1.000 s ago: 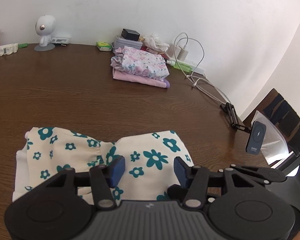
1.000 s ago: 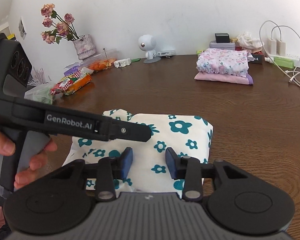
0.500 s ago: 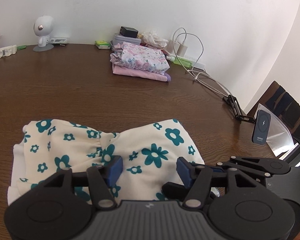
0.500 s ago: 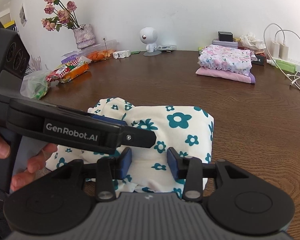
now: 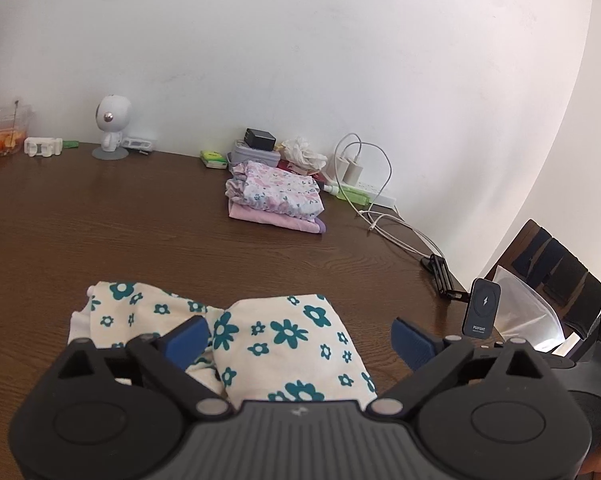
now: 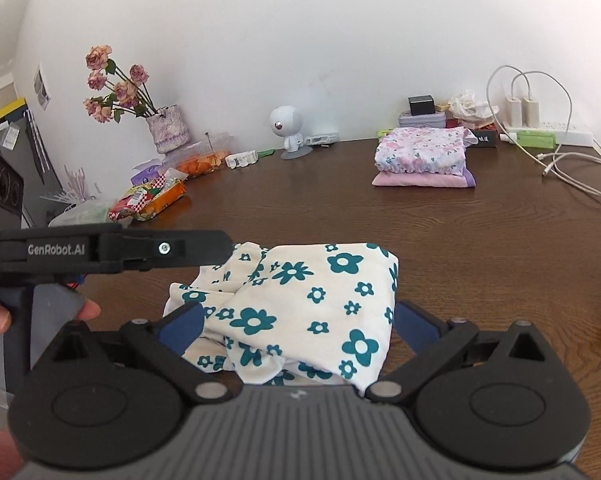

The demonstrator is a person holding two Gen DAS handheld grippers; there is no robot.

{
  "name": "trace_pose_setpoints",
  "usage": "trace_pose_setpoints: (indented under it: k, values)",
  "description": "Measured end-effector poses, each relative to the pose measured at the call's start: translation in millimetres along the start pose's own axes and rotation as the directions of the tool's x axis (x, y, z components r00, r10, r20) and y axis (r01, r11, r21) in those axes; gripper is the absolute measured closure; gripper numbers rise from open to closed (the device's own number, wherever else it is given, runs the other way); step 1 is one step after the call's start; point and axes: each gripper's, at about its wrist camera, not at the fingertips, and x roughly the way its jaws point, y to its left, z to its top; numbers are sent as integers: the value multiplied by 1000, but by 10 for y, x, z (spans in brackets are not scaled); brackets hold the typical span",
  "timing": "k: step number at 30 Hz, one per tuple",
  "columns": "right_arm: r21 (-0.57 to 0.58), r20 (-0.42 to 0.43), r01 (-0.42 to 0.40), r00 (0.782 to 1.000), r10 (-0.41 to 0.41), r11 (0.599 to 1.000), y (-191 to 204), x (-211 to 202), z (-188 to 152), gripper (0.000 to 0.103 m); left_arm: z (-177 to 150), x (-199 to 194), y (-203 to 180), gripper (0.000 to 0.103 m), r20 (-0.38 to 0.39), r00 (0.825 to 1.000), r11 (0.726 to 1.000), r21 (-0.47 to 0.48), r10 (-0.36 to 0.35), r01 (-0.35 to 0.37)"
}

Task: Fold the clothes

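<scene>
Folded cream teal-flowered garment (image 6: pixel 312 304), rumpled

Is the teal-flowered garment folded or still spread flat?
Folded: the teal-flowered garment lies doubled in a compact bundle, layered edges showing, on the table.

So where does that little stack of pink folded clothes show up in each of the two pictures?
Left wrist view: the pink folded stack sits mid-frame, just right of centre, near the wall.
Right wrist view: the same stack sits upper right, near the wall.
Shared landmark: the white round-headed figure, left of the stack in both.

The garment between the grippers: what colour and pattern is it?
Cream garment printed with teal flowers; the right wrist view shows it best.
</scene>
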Motion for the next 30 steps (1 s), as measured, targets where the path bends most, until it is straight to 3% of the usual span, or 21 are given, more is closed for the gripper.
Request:
trace_pose_setpoints:
  k: [6, 13, 18, 22, 26, 30]
  values:
    - [95, -18, 2, 1000, 0, 995, -178, 84, -83, 0, -158, -61, 89, 4, -42, 998, 998, -43, 38, -40]
    - [216, -35, -15, 999, 23, 976, -404, 251, -132, 0, -95, -148, 318, 5, -4, 998, 995, -74, 64, -64]
    - [282, -50, -17, 998, 32, 959, -526, 407, -157, 2, 19, 51, 423, 15, -30, 995, 993, -61, 97, -99]
    - [314, -66, -16, 997, 39, 949, -565, 548, -199, 12, 28, 328, 451, 18, -78, 994, 994, -65, 82, -87]
    - [372, -72, -29, 996, 60, 928, -613, 677, -269, 18, 15, 591, 524, 38, -135, 987, 992, -78, 92, -103]
    - [394, -57, -48, 995, 76, 918, -593, 741, -270, 23, -12, 676, 607, 38, -157, 985, 992, -96, 70, -85]
